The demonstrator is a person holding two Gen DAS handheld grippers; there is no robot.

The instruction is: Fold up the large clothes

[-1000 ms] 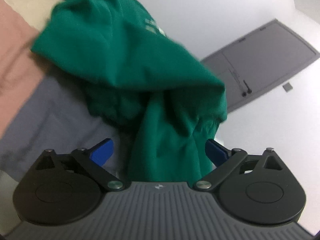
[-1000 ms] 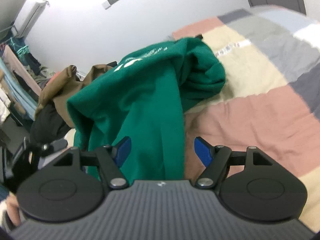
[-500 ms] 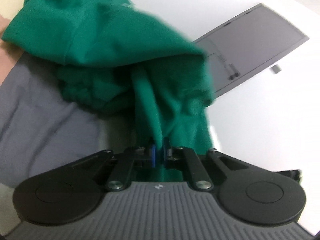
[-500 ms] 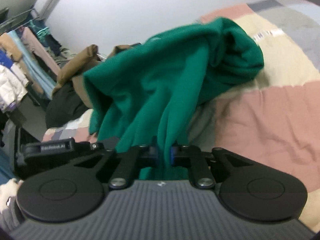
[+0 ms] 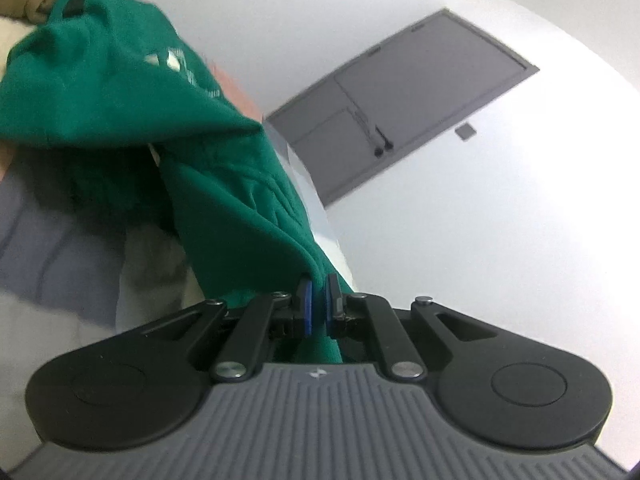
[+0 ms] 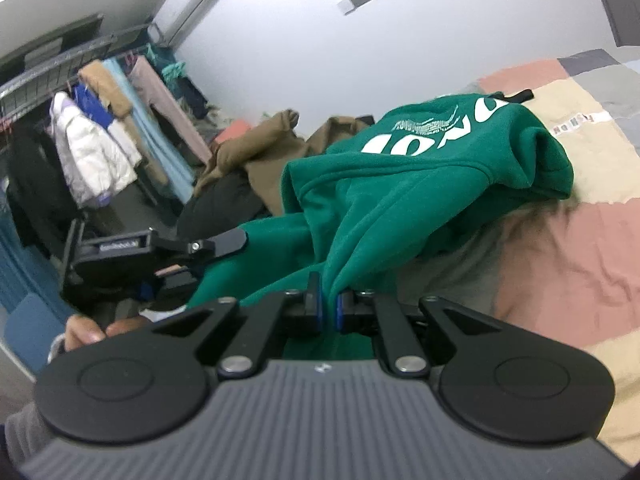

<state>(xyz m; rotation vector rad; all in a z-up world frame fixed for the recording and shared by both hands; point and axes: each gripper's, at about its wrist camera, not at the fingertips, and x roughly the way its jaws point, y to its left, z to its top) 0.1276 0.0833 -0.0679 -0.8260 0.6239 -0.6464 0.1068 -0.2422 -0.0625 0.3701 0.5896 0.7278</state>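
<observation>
Green hoodie, white lettering, bunched and draped over the patchwork bed. Left gripper and right gripper each pinch a fold of its fabric.

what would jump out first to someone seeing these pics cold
The green hoodie, white lettering on top, is heaped on the patchwork bedspread. The left hand-held gripper and right hand-held gripper are each shut on a fold of it. A rack of hanging clothes fills the far left.
</observation>
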